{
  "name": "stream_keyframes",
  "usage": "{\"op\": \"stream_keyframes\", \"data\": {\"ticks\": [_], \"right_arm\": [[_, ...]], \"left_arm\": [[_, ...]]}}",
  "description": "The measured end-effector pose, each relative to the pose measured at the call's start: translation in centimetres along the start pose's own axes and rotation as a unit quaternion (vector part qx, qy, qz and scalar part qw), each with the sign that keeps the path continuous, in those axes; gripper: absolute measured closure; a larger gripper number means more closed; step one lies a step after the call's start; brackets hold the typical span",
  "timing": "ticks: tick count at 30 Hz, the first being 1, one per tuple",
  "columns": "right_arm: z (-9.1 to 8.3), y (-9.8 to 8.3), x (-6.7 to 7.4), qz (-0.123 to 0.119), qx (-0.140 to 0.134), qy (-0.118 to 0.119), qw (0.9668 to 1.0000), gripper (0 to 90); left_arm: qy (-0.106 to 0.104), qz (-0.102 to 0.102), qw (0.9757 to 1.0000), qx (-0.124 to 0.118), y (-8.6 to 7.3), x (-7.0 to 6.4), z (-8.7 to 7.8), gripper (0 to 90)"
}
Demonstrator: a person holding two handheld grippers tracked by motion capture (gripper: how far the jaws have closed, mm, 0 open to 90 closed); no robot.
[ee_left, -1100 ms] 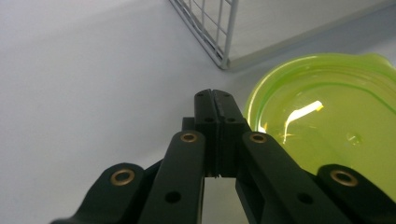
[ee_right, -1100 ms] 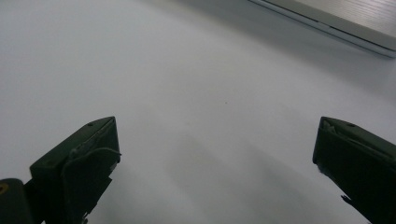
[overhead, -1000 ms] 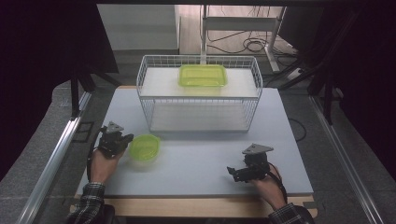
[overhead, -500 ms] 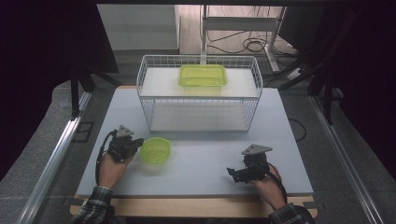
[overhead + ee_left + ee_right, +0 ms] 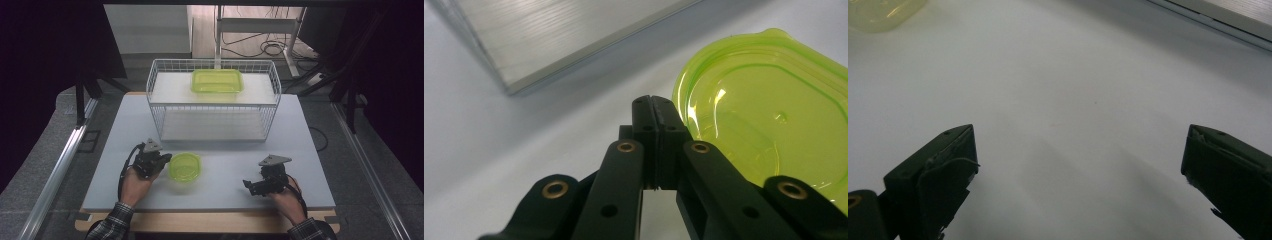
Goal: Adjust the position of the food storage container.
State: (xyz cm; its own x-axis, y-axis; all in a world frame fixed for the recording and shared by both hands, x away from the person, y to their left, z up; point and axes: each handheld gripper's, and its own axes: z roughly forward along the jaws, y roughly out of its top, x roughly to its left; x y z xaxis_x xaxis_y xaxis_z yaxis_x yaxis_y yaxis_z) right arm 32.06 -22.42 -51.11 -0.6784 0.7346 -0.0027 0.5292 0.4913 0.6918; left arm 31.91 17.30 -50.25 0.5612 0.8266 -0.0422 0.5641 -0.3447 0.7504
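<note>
Where the high view takes in the whole desk (image 5: 300, 125), a small lime-green lid (image 5: 184, 166), translucent and rounded with a raised rim, lies flat in the lower middle of the frame, left of centre. The left gripper (image 5: 159, 162) sits just beside the lid's left edge with its jaws pressed together; whether they touch the rim cannot be told from this height. At the lower right the right gripper (image 5: 251, 186) rests low over the desk, well apart from the lid, jaws spread. Behind both, in the upper middle, a white wire basket (image 5: 155, 107) stands with a green container (image 5: 217, 81) of the same colour on its upper shelf. Against the earlier high frames, the lid and the left gripper have shifted together from the left edge of the desk toward the centre, while the right gripper lies where it was.

Seen from the left gripper view, the shut jaws meet at the frame's centre, their tip (image 5: 653, 112) right against the lid's (image 5: 764, 120) glossy rim at the right; concentric ridges and a small centre dimple show on its surface.

Looking through the right gripper view, the two jaws stand wide apart at the bottom corners (image 5: 1078, 165) over bare desk, and a pale corner of the lid (image 5: 883, 11) shows at the upper left.
</note>
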Motion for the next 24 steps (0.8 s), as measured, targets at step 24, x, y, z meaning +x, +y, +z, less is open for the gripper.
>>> {"op": "stream_keyframes", "data": {"ticks": [24], "right_arm": [[0.2,-0.1,0.2,-0.006,0.004,0.009,0.9999,2.2]], "left_arm": [[-0.066,0.043,0.9952,0.058,-2.2,-2.9,0.9,89.6]]}}
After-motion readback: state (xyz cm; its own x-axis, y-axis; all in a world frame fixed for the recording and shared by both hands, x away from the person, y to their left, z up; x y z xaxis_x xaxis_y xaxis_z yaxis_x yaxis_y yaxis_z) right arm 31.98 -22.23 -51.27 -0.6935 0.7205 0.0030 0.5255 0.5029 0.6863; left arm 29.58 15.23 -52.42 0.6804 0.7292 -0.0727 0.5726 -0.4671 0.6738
